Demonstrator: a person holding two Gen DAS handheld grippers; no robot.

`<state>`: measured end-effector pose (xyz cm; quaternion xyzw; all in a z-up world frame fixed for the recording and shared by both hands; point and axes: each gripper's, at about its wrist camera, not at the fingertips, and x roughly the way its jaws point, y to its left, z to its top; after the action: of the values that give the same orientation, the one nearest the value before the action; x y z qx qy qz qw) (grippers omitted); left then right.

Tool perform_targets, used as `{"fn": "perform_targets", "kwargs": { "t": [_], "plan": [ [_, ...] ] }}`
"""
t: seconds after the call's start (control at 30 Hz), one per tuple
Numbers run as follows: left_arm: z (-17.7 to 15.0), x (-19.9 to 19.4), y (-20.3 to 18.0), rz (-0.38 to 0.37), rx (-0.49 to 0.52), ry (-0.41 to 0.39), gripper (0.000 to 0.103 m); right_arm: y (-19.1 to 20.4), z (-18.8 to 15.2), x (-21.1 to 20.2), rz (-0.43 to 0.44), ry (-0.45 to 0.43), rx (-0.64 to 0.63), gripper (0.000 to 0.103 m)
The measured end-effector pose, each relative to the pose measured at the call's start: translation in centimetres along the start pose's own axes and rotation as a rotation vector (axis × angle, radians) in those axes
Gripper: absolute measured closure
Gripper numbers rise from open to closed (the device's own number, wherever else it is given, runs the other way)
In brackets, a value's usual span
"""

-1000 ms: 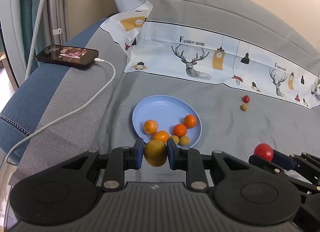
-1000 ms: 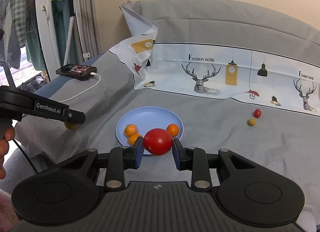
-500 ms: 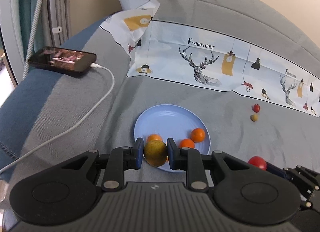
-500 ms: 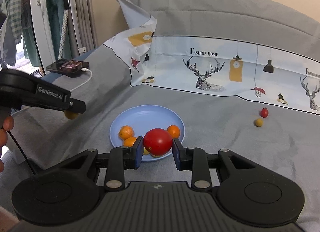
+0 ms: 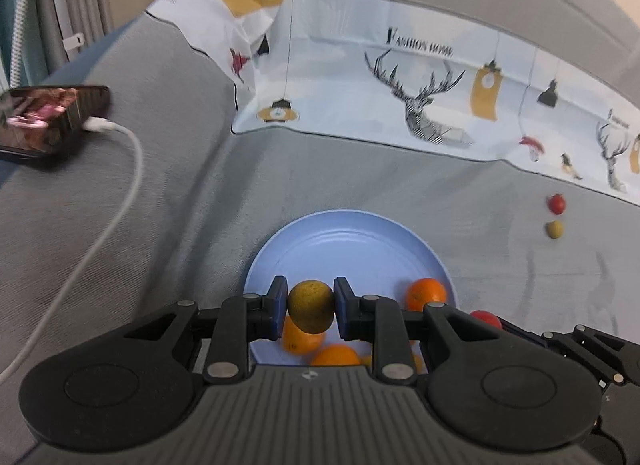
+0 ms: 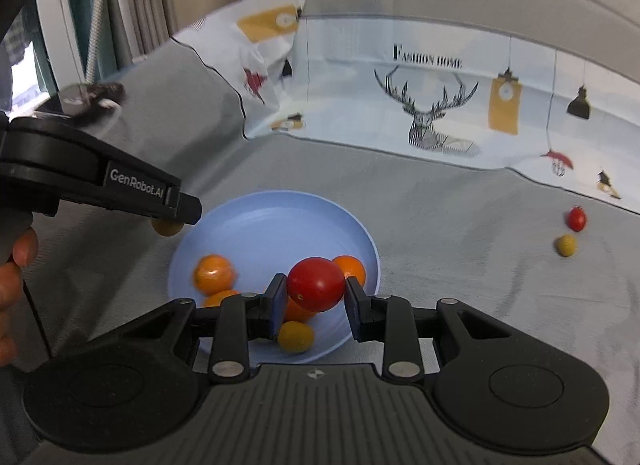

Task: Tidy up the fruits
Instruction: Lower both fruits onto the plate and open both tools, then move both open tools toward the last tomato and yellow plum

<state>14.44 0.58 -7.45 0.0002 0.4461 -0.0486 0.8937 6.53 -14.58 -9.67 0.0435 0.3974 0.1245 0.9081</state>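
A light blue plate (image 5: 348, 241) (image 6: 264, 225) lies on the grey sofa seat and holds several oranges (image 6: 214, 273) and a small yellow fruit (image 6: 295, 336). My left gripper (image 5: 311, 306) is shut on a yellow-green fruit (image 5: 311, 306) and holds it over the plate's near rim. My right gripper (image 6: 316, 285) is shut on a red tomato (image 6: 316, 285), above the plate's near side. The left gripper also shows in the right wrist view (image 6: 172, 221), at the plate's left edge. A small red fruit (image 5: 557, 204) (image 6: 576, 218) and a small yellow fruit (image 5: 554, 229) (image 6: 566, 245) lie on the seat at the right.
A phone (image 5: 48, 121) with a white charging cable (image 5: 120, 193) lies on the armrest at the left. A patterned white cloth (image 5: 420, 85) (image 6: 420, 85) covers the sofa back behind the plate. A hand (image 6: 16, 285) holds the left gripper.
Both grippers have moved forward and closer to the plate, each still holding its fruit. The plate now lies right under the fingertips.
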Motion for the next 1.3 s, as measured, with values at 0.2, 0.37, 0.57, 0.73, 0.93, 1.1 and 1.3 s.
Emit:
{"fn": "perform_targets", "kwargs": {
  "t": [0.2, 0.37, 0.57, 0.73, 0.93, 1.1, 1.3],
  "plan": [
    [0.6, 3.8, -0.3, 0.022, 0.027, 0.033, 0.075, -0.3, 0.2, 3.7, 0.016, 0.05, -0.012, 0.071],
    [1.3, 5.7, -0.1, 0.059, 0.031, 0.04, 0.068, -0.6, 0.6, 5.4, 0.055, 0.063, -0.027, 0.07],
    [1.2, 4.3, 1.2, 0.034, -0.03, 0.01, 0.0, -0.5, 1.1, 4.8, 0.079, 0.062, -0.031, 0.031],
    [-1.1, 2.0, 1.7, 0.045, -0.035, 0.082, 0.0, -0.3, -0.3, 1.7, 0.045, 0.106, -0.003, 0.015],
    [-5.2, -2.8, 1.6, 0.066, -0.028, 0.112, 0.0, -0.1, -2.5, -3.1, 0.002, 0.128, 0.07, 0.013],
    [-8.0, -6.8, 1.5, 0.095, -0.072, 0.117, 0.0, 0.5, -3.8, -7.8, -0.028, 0.08, 0.09, 0.012],
    [-10.3, -11.2, 0.3, 0.11, 0.026, 0.01, 0.0, 1.4, -5.4, -13.1, -0.018, -0.012, 0.086, 0.01]
  ]
}}
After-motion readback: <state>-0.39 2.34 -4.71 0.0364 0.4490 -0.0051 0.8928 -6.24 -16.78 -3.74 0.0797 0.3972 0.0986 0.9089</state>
